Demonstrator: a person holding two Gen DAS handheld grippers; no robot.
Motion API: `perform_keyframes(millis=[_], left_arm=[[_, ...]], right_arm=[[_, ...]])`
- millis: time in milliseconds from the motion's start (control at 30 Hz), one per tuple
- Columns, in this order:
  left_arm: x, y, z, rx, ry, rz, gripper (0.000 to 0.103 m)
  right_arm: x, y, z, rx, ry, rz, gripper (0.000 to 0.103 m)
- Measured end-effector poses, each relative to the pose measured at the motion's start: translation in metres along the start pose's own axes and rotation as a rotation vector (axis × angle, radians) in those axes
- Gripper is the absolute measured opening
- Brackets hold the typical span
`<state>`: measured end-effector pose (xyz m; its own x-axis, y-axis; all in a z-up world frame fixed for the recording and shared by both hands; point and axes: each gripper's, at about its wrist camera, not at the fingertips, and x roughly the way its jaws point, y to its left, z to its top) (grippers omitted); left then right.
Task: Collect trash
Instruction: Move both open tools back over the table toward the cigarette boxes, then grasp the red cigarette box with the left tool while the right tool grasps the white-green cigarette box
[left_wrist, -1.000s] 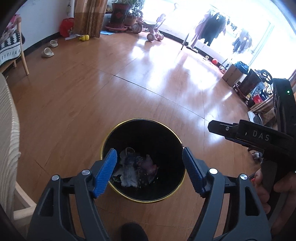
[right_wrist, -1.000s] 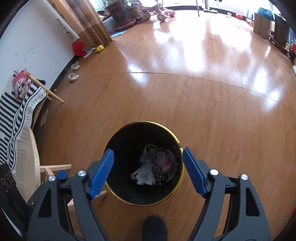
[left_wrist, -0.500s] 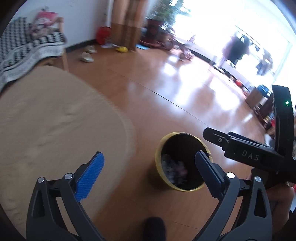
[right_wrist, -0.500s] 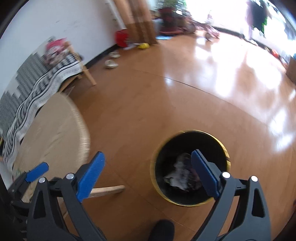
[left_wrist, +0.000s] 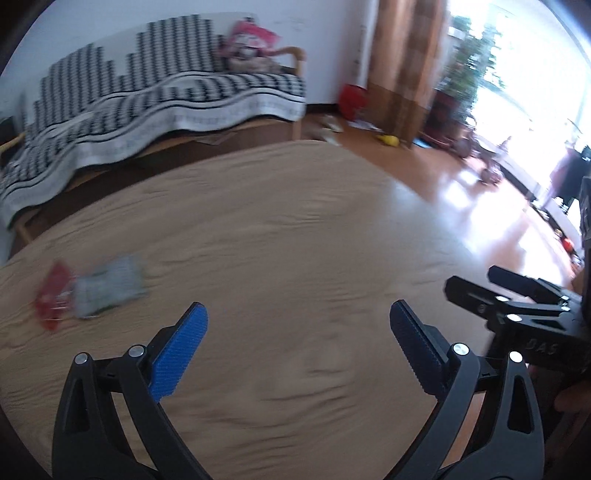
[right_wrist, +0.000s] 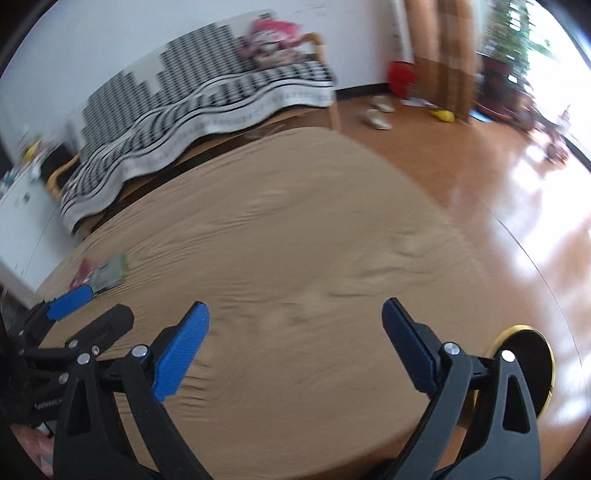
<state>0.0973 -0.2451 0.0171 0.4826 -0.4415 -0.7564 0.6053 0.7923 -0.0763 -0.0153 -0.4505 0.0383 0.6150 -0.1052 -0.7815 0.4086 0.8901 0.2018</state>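
Left claw (left_wrist: 297, 345), black frame with blue ribbed pads, spread wide and released, nothing between the fingers, over the round tan wood-grain counter (left_wrist: 295, 229). Right claw (right_wrist: 295, 343), same build, also released and empty, over the same counter top. Each claw shows at the edge of the other's view: right one at the right edge of the left wrist view, left one at lower left of the right wrist view.

Trash: crumpled grey-white wrapper (left_wrist: 109, 288) lies on the counter's left part, just beside a red wrapper (left_wrist: 51, 297); both blurred, well apart from either claw. In the right wrist view the same pieces show just beyond the left claw's blue pad.

Black round trash bin with gold rim (right_wrist: 532, 373) stands on the shiny wooden floor (right_wrist: 498, 192), at the counter's lower right edge, partly hidden behind the right claw's finger.

Background: sofa under a black-and-white patterned throw (left_wrist: 155, 99), brown curtain (left_wrist: 406, 62), potted plants by the bright window.
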Motion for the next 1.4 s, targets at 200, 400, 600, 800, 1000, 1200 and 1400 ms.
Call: perform_keyframes(millis=[200, 400, 600, 800, 1000, 1200, 1400], left_arm=[[-0.010, 0.116, -0.012, -0.040, -0.012, 0.164, 0.096], [-0.008, 0.203, -0.022, -0.037, -0.030, 0.288, 0.096], [0.020, 0.240, -0.027, -0.006, 0.026, 0.312, 0.096], [0.043, 0.246, -0.028, 0.068, 0.046, 0.318, 0.096], [0.052, 0.261, -0.024, 0.043, 0.059, 0.275, 0.094], [0.047, 0.276, -0.027, -0.027, 0.070, 0.221, 0.059], [0.002, 0.283, -0.024, -0.118, 0.008, 0.230, 0.059]], right_arm=[[0.034, 0.091, -0.002, -0.148, 0.045, 0.046, 0.091], [0.059, 0.149, -0.013, -0.245, 0.088, 0.078, 0.091], [0.076, 0.163, -0.018, -0.274, 0.118, 0.086, 0.091], [0.092, 0.178, -0.021, -0.302, 0.151, 0.106, 0.091], [0.108, 0.201, -0.023, -0.335, 0.168, 0.130, 0.093], [0.122, 0.226, -0.022, -0.335, 0.179, 0.166, 0.096], [0.152, 0.263, -0.018, -0.304, 0.221, 0.182, 0.096]])
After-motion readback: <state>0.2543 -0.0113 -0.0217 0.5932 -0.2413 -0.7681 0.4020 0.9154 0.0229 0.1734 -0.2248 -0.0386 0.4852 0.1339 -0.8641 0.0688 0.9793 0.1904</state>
